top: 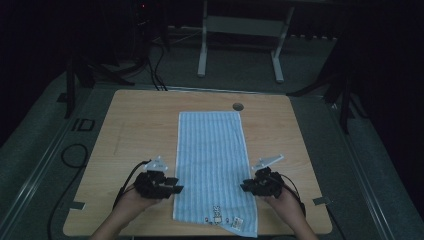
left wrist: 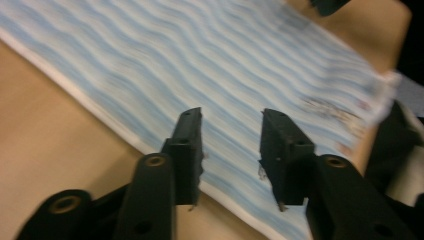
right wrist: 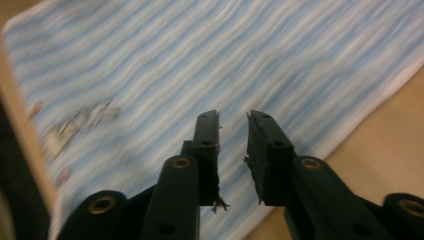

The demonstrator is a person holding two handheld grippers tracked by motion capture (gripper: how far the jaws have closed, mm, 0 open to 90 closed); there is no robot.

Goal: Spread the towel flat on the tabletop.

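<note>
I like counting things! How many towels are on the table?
1. The blue striped towel lies flat down the middle of the wooden table, its near end at the table's front edge, between the two grippers. None seems hidden.

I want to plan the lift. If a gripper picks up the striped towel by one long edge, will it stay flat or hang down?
The towel is probably floppy: it lies flat like thin cloth, so the unheld part should hang down. It looks light. Its near end already overhangs the table, so a pull may slide it off.
</note>
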